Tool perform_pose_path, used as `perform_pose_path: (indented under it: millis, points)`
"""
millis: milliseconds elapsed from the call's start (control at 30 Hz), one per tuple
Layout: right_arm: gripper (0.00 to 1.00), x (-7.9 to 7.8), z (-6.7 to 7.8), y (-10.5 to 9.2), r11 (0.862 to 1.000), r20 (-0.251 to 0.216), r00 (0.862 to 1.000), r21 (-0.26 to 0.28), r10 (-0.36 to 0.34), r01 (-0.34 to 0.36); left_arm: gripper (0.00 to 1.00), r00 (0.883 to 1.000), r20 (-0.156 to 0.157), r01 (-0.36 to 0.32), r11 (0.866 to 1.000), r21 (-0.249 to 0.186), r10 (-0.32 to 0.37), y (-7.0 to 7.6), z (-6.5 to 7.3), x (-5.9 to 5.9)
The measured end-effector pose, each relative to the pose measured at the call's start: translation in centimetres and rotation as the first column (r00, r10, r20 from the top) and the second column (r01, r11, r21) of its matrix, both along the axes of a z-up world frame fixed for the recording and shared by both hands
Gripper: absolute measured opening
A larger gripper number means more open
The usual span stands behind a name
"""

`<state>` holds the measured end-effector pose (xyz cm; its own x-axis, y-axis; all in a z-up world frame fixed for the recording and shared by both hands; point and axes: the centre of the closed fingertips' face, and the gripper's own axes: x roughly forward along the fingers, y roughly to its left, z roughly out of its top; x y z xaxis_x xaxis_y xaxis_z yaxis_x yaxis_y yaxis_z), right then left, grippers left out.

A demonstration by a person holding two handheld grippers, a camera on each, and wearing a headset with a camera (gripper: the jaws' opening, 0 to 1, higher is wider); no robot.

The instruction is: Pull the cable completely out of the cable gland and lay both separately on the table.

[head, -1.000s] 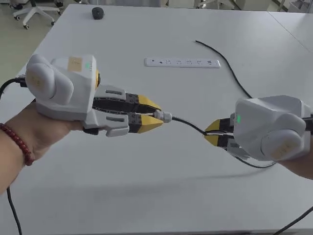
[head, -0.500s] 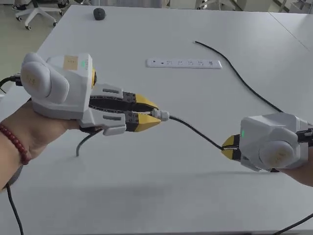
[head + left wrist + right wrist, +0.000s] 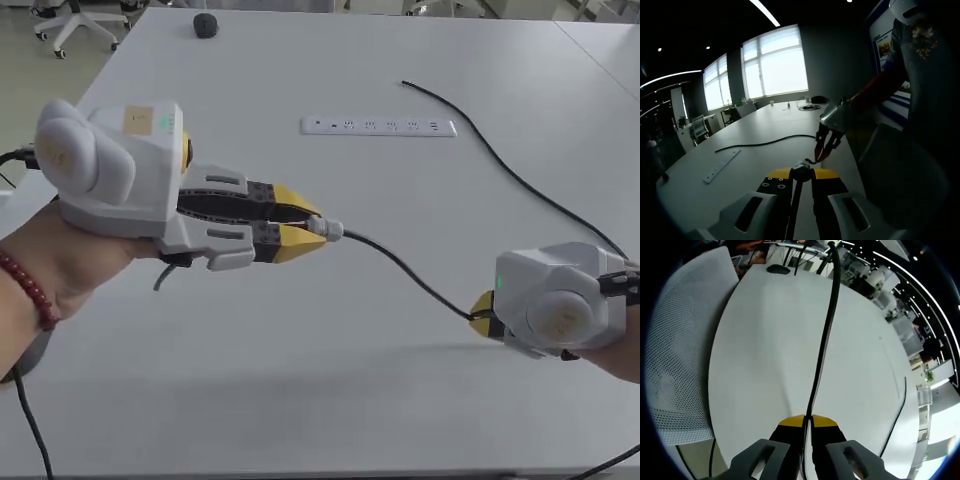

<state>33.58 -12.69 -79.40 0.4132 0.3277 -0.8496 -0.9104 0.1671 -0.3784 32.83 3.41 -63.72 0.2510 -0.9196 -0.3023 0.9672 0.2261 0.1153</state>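
My left gripper (image 3: 316, 229) is held above the table's left half, its yellow jaws shut on the small grey cable gland (image 3: 331, 232). In the left gripper view the gland (image 3: 801, 168) sits between the jaw tips of that gripper (image 3: 802, 176). The black cable (image 3: 405, 270) leaves the gland and runs rightward down to my right gripper (image 3: 483, 312), which is shut on it. A short cable tail (image 3: 160, 280) hangs below the left gripper. In the right gripper view the cable (image 3: 824, 335) stretches straight away from the shut gripper (image 3: 806, 421).
A white power strip (image 3: 378, 126) lies mid-table, and the cable's far length (image 3: 500, 160) trails across the right side. A dark round object (image 3: 205, 25) rests at the far edge. A mesh chair (image 3: 680, 340) stands beside the table.
My right gripper has moved right and nearer to me, away from the left one, so more cable spans between them. The tail under the left gripper is shorter.
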Motion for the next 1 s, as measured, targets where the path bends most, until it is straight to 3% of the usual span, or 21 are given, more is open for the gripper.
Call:
perform_pose_path:
  millis: [500,533,600,800,833,900,967,1000]
  points:
    - [0.00,-0.2,-0.1,-0.2,0.998,-0.026,0.999,0.038,-0.044,0.045,0.15,1.000,-0.001,0.004,1.000,-0.006,-0.004,-0.5,0.0,0.0]
    - [0.00,0.0,0.3,0.1,0.998,-0.002,0.999,0.060,-0.036,0.037,0.15,1.000,-0.001,0.004,1.000,-0.005,-0.004,-0.5,0.0,-0.1]
    - [0.00,-0.1,0.6,0.4,0.996,-0.009,0.999,0.073,-0.044,0.044,0.15,1.000,-0.002,0.005,1.000,-0.003,-0.005,-0.6,-0.1,-0.1]
    - [0.16,-0.1,2.1,2.3,0.988,-0.001,0.999,0.144,-0.050,0.050,0.15,1.000,-0.002,0.011,1.000,-0.008,-0.011,-1.0,-0.1,-0.3]
    - [0.19,0.1,2.7,3.0,0.985,0.025,0.999,0.170,-0.035,0.031,0.15,1.000,-0.002,0.011,1.000,-0.009,-0.011,-1.0,0.0,-0.3]
    - [0.24,-0.1,3.6,3.9,0.975,0.012,0.999,0.218,-0.050,0.047,0.15,1.000,-0.001,0.011,1.000,-0.010,-0.011,-1.0,0.0,-0.3]
    - [0.26,0.1,5.0,5.0,0.966,0.050,0.998,0.259,-0.030,0.016,0.15,1.000,-0.001,0.012,1.000,-0.012,-0.012,-1.1,0.1,-0.3]
    - [0.28,0.0,5.3,5.2,0.965,0.037,0.999,0.262,-0.037,0.026,0.15,1.000,0.000,0.012,1.000,-0.011,-0.012,-1.1,0.1,-0.3]
